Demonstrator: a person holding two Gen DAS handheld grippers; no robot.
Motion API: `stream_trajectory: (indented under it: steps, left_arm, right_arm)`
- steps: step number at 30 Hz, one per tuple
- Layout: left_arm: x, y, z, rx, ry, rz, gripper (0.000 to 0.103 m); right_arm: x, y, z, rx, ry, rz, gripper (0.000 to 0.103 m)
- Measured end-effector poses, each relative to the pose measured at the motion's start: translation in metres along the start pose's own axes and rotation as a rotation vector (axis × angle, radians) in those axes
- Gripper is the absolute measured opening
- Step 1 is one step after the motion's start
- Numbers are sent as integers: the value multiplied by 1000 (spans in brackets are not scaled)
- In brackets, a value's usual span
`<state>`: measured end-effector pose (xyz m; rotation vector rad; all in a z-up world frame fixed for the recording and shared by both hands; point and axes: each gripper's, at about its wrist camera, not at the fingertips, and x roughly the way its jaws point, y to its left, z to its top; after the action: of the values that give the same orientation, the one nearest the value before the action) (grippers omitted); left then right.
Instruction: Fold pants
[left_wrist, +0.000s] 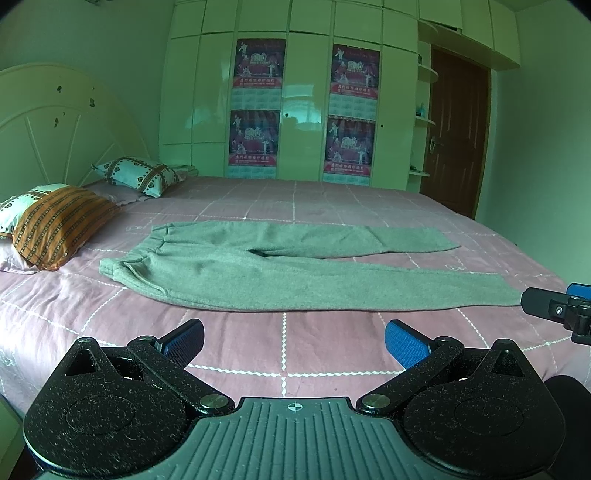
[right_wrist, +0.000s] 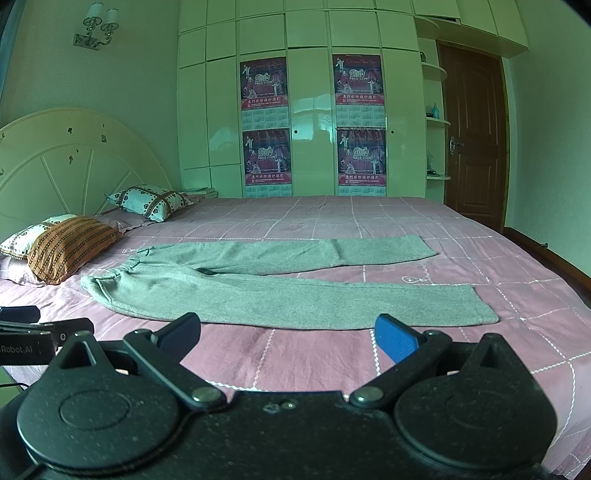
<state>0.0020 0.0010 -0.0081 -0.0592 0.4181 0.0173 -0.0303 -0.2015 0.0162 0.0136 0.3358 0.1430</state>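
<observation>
Left gripper and right gripper gape wide, empty, short of the pants.

Left gripper and right gripper: both level, side by side over the near bed edge, jaws spread wide, nothing held.

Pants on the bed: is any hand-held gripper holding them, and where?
No. The pants lie flat; the left hand-held gripper and right hand-held gripper are open, short of them.
</observation>
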Motion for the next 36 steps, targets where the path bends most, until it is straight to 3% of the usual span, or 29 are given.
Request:
stream_trajectory:
  steps: [36]
  left_arm:
    - [-1,2,0,7,9,0,103]
  right_arm:
    - [1,0,-1,3,2,1,96]
